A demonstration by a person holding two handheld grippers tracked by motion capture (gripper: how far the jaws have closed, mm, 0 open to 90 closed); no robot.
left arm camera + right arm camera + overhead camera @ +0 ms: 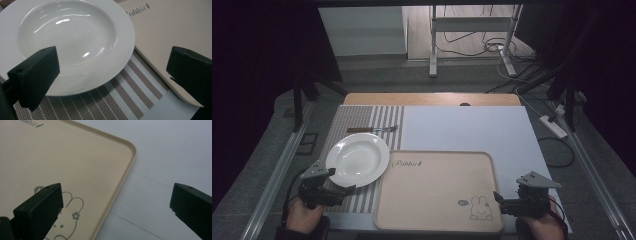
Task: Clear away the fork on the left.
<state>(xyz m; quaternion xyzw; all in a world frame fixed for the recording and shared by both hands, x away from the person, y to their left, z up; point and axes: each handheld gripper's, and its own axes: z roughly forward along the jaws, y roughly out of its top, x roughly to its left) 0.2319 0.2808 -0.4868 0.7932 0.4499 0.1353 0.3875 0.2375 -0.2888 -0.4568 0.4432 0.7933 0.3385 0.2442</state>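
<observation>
A white deep plate rests on a striped placemat at the left. Beside it lies a beige tray printed with a rabbit and the word Rabbit. My left gripper is open, hovering just in front of the plate's near rim, one jaw over the plate and one over the tray's edge. My right gripper is open at the tray's near right corner, its jaws straddling the tray rim. Nothing is held.
A fork or knife with a brown handle lies on the placemat behind the plate. A pale blue-white sheet covers the table to the right. Cables and a stand's legs lie on the floor beyond the table.
</observation>
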